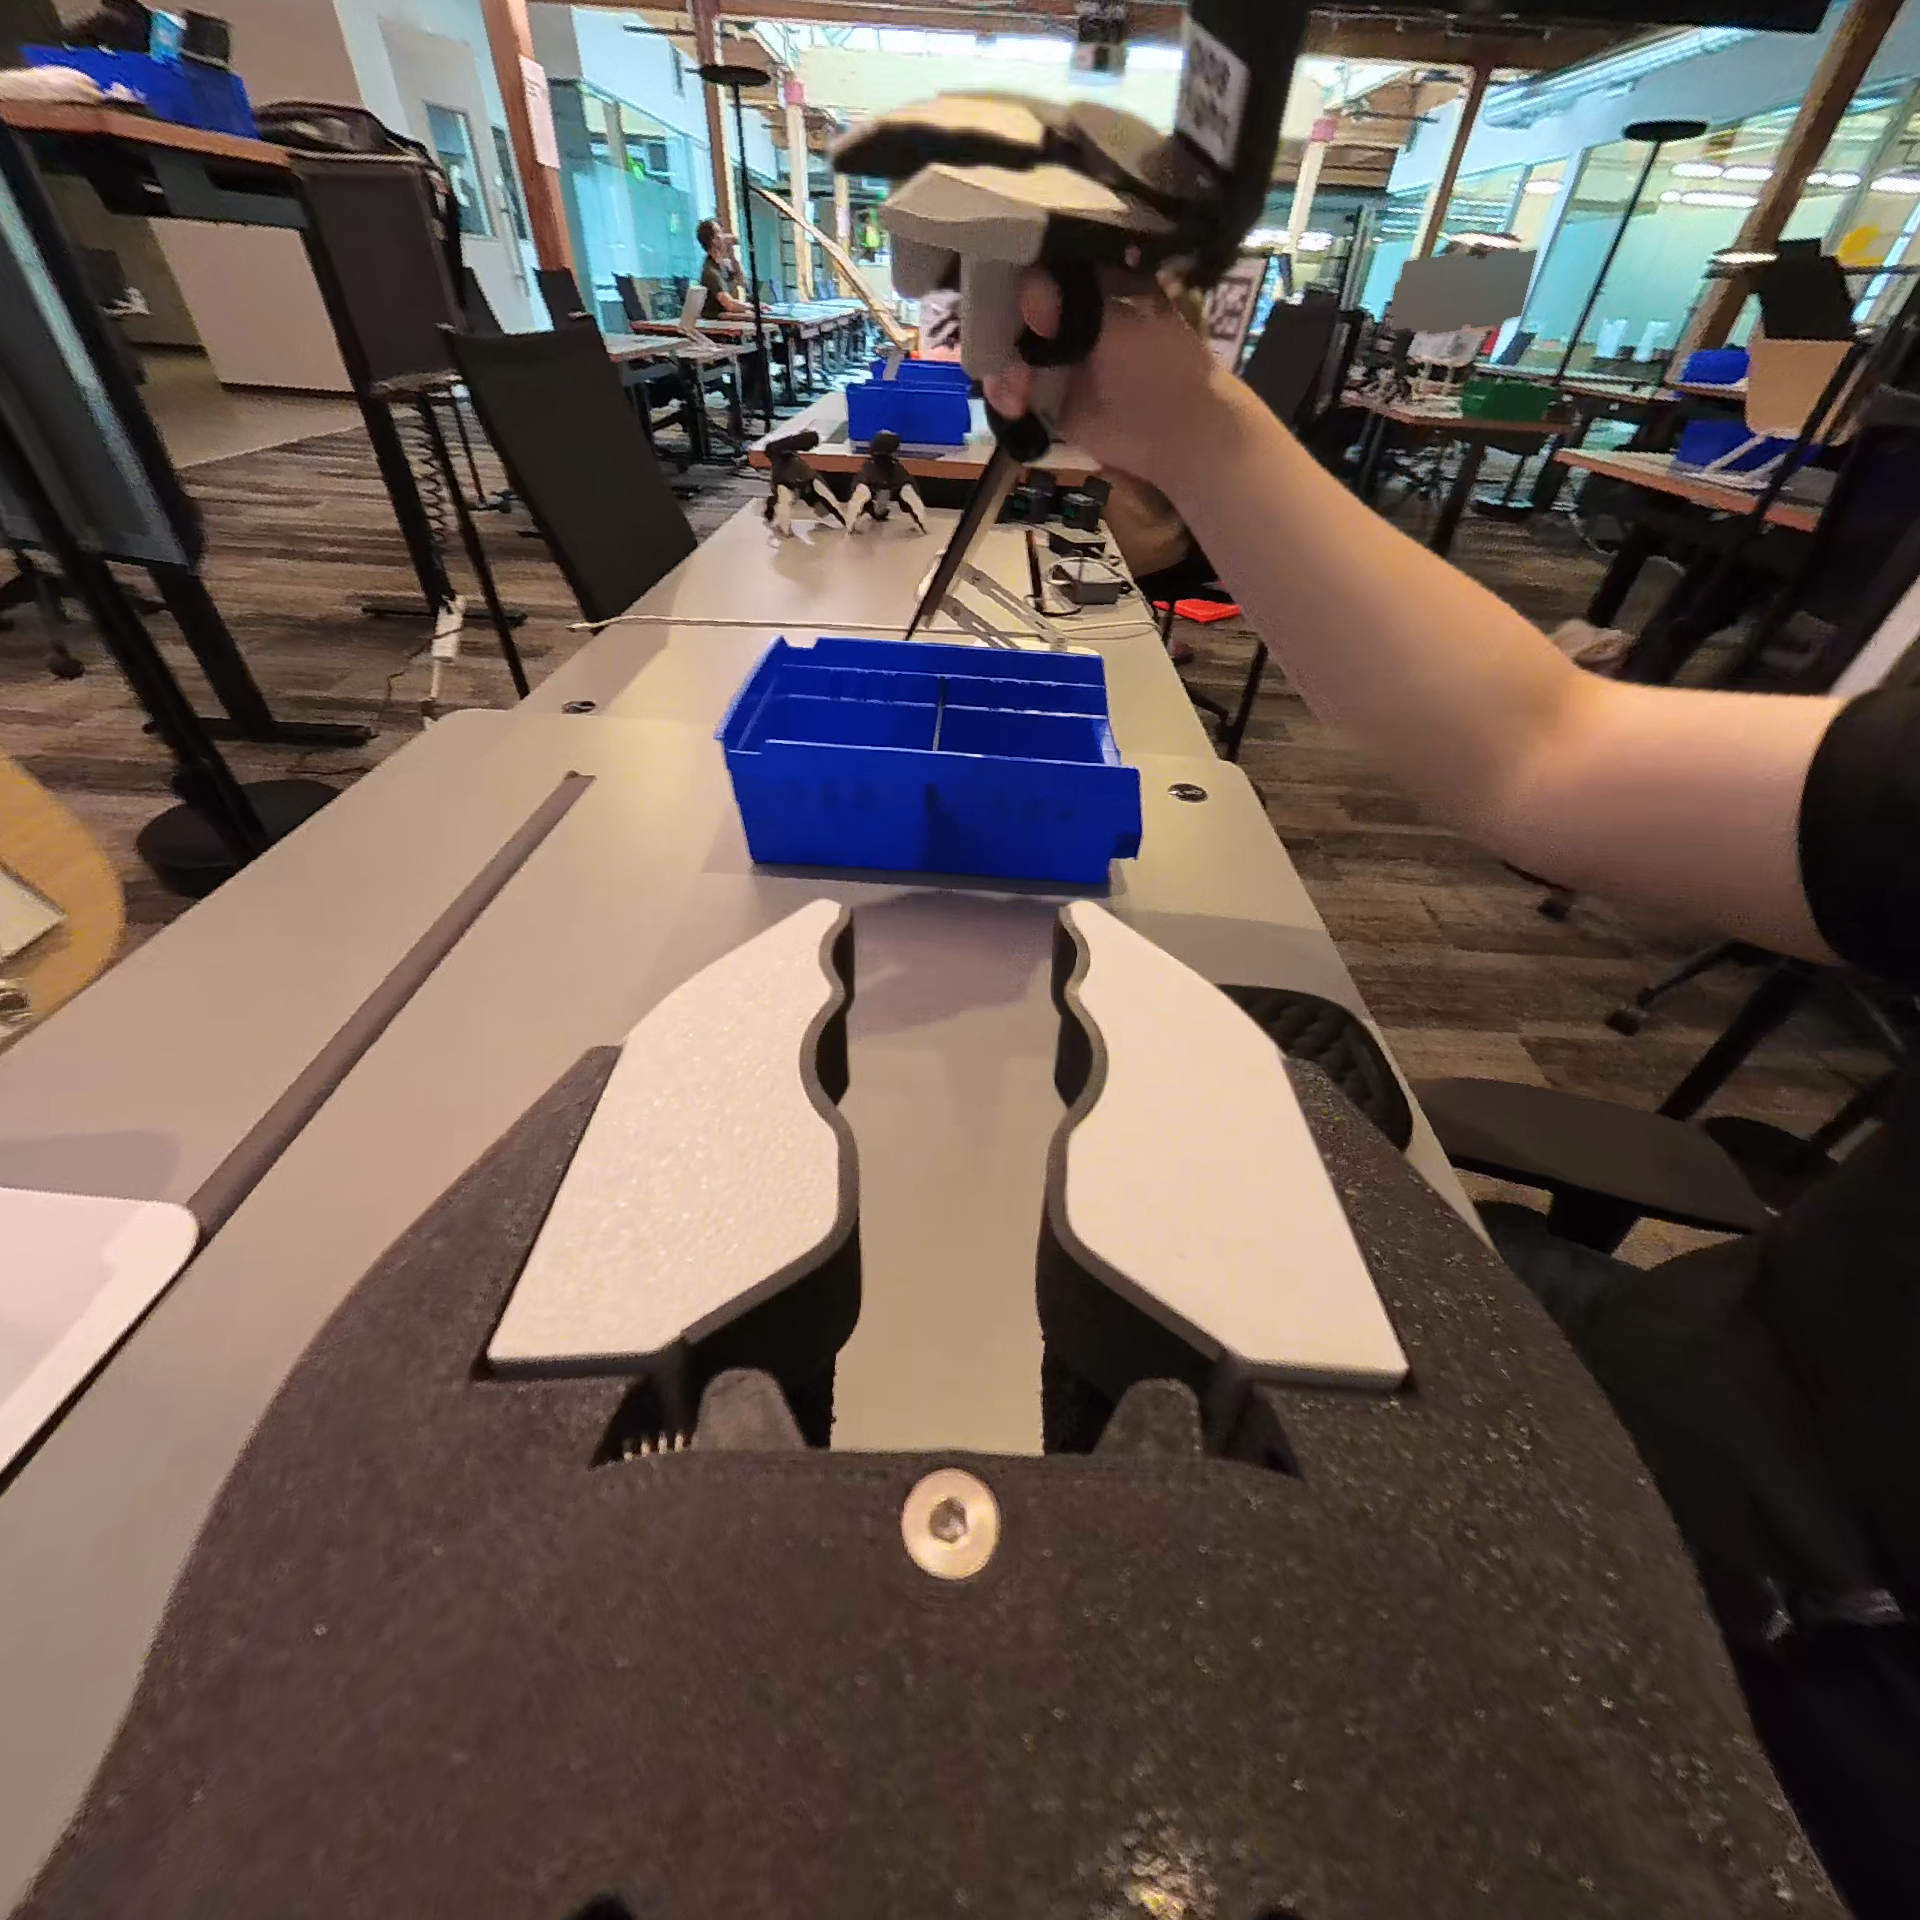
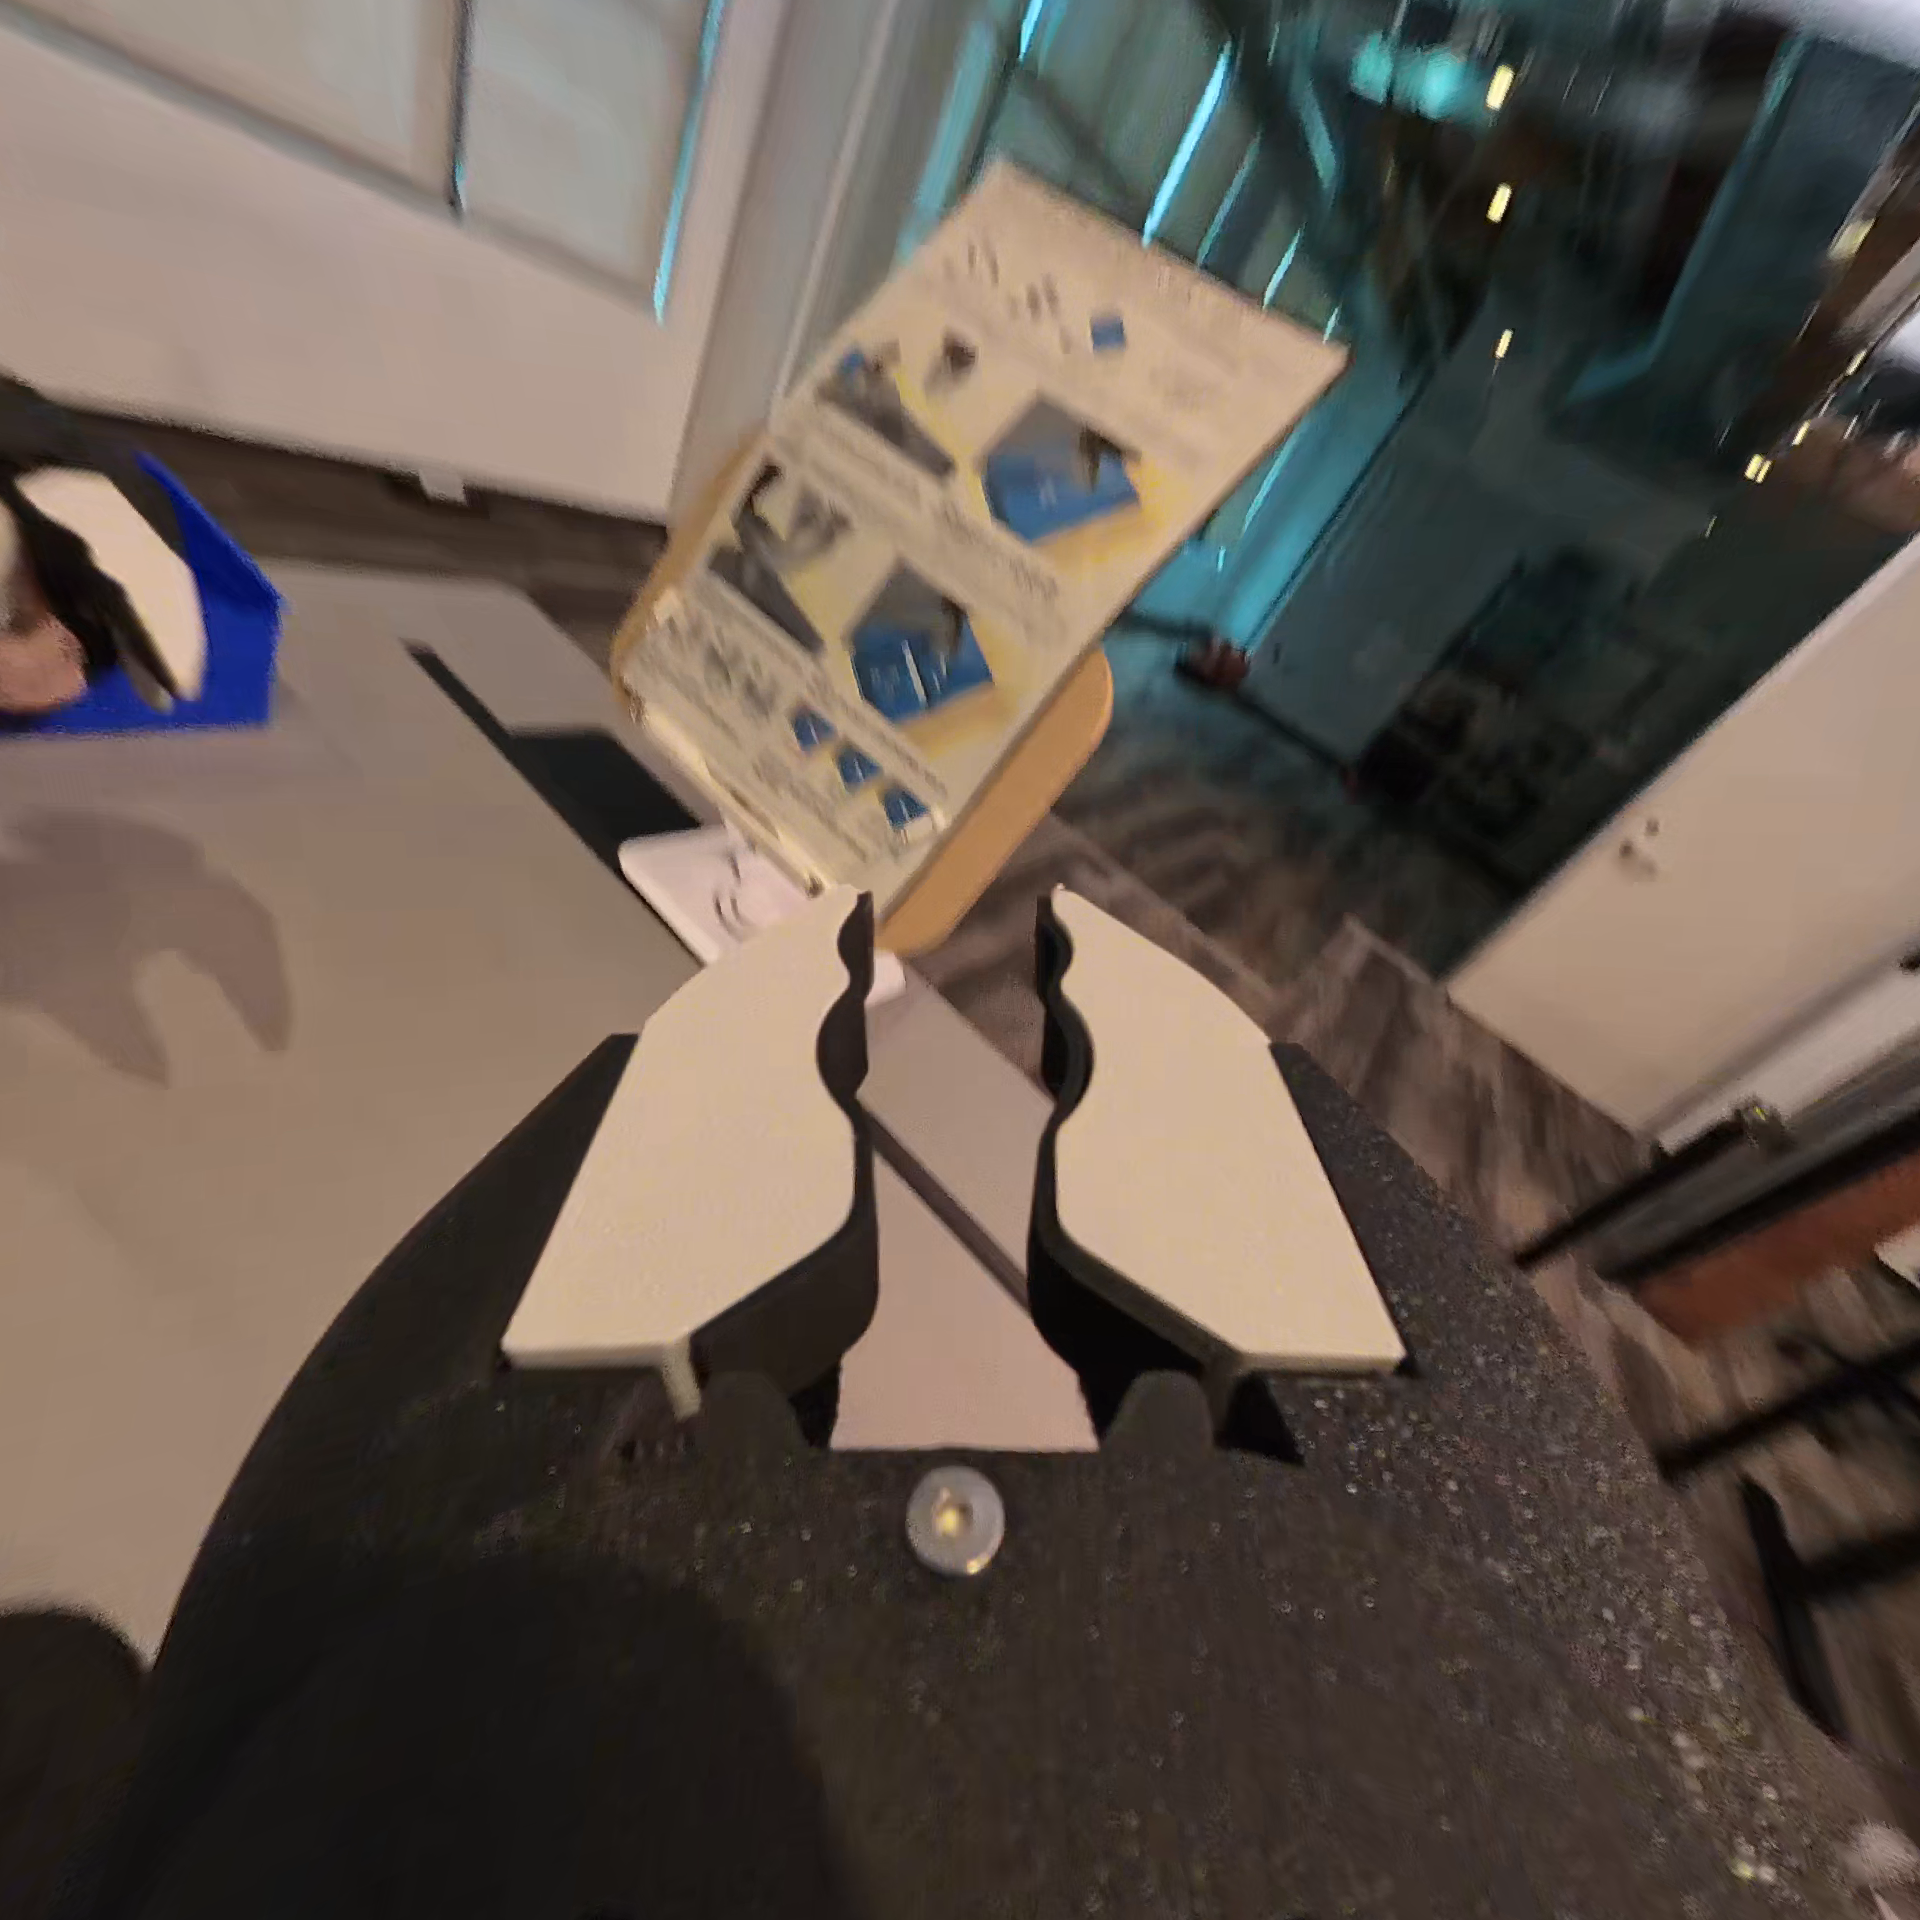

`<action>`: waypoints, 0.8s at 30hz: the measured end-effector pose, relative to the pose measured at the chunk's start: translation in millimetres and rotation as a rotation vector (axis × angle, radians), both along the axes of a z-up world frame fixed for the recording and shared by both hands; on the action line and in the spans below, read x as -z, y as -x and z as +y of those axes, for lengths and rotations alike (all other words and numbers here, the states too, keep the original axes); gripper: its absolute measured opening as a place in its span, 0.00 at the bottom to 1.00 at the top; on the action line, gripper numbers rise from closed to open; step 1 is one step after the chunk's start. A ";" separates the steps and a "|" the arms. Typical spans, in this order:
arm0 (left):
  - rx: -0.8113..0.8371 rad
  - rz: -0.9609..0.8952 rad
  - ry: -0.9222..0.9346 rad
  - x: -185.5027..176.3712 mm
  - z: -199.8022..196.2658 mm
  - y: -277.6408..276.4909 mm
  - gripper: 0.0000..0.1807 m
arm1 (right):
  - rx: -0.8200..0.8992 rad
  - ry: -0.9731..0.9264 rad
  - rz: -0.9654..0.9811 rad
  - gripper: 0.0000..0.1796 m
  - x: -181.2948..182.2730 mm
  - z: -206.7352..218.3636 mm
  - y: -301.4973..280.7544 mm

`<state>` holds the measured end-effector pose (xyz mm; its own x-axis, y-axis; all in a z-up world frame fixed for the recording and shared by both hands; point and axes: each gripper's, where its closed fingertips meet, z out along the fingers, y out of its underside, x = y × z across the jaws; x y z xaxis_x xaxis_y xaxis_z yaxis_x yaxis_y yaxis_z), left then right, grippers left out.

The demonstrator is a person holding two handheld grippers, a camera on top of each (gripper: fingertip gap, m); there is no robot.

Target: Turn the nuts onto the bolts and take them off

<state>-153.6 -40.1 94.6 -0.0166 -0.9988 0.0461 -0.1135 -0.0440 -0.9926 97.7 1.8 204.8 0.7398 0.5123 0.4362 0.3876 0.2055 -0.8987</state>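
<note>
A blue divided bin (image 1: 935, 774) stands on the grey table (image 1: 520, 935), just beyond my left gripper (image 1: 956, 925), which is open and empty and low over the table. No nuts or bolts show in either view. A hand holds my right gripper (image 1: 935, 177) high above and behind the bin, tilted. In the blurred right wrist view, my right gripper (image 2: 954, 914) is open and empty, pointing past the table edge at a picture sheet on a tan board (image 2: 935, 540). The bin (image 2: 223, 623) and a left finger (image 2: 125, 582) show at far left.
Two spare grippers (image 1: 847, 488) stand farther back on the table, with cables and more blue bins (image 1: 909, 410) behind. A dark slot (image 1: 416, 966) runs along the table's left. A white sheet (image 1: 62, 1299) lies at left. Black chairs (image 1: 1558, 1153) stand at right. The tips of one gripper are about 30 centimetres away from the tips of the other.
</note>
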 end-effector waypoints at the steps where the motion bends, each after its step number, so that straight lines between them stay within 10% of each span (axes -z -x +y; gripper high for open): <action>1: -0.016 0.005 -0.008 0.5 2.6 2.7 0.20 | -0.026 -0.037 0.050 0.16 0.5 -1.8 10.8; 24: -0.395 -0.049 0.037 -12.0 62.6 48.9 0.21 | -0.346 0.181 0.172 0.02 152.4 74.0 221.1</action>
<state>-202.5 22.6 106.6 0.3649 -0.9265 0.0913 -0.0332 -0.1110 -0.9933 -123.4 75.8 52.3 0.5653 0.7999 0.2017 0.1647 0.1302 -0.9777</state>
